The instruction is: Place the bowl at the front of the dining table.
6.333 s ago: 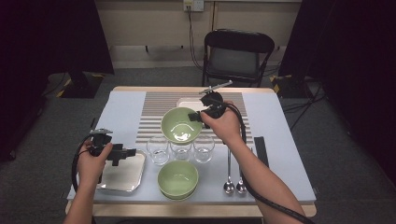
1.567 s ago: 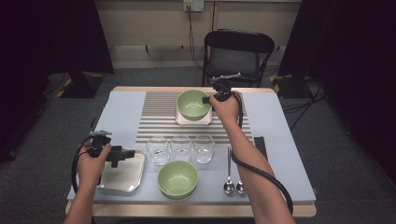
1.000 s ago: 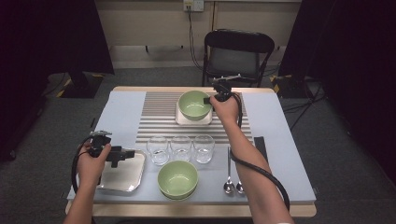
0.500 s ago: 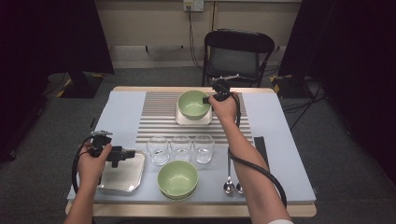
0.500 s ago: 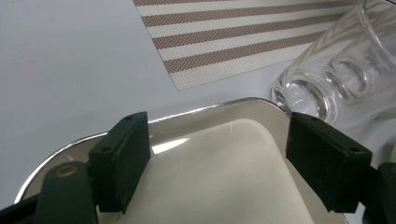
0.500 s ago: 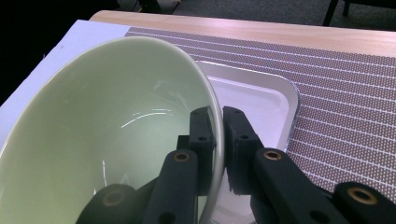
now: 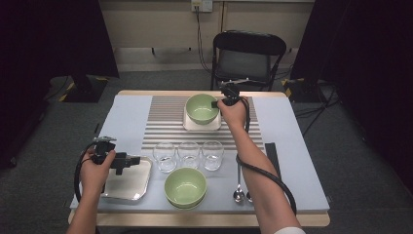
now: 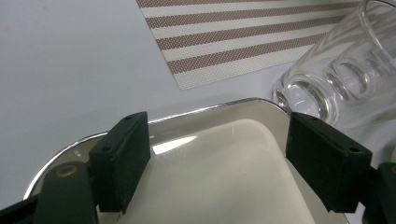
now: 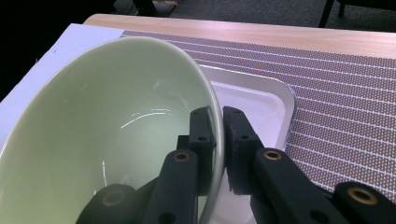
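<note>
In the right gripper view the green bowl (image 9: pixel 107 135) is cut off at the left and bottom edges, and it hides most of the white square plate (image 9: pixel 261 100) under it; whether the bowl's foot touches the plate cannot be told from here. In the high view the bowl (image 7: pixel 202 108) sits over that plate (image 7: pixel 187 125) at the far end of the striped mat (image 7: pixel 163 122). Right tongs (image 9: pixel 218 135) are clamped on the bowl's rim, one jaw inside, one outside. Right arm is stretched far forward across the bench (image 7: pixel 297 161), hand at the bowl's right side, cable looping back along the forearm. Left tongs (image 8: pixel 217 156) stand wide apart with nothing between them, hovering over the metal tray (image 8: pixel 210 154); the tray's near part is cut off in this view. In the high view the left hand (image 7: pixel 95 168) is held low at the near left, tongs pointing right over the tray (image 7: pixel 129 183). Count: two green bowls, the second (image 7: pixel 185 187) at the near edge; three clear glasses (image 7: pixel 190 155) in a row; two spoons (image 7: pixel 238 187) lying side by side, handles partly hidden by the right forearm; one dark strip (image 7: pixel 272 158) at the right, hard to identify.
</note>
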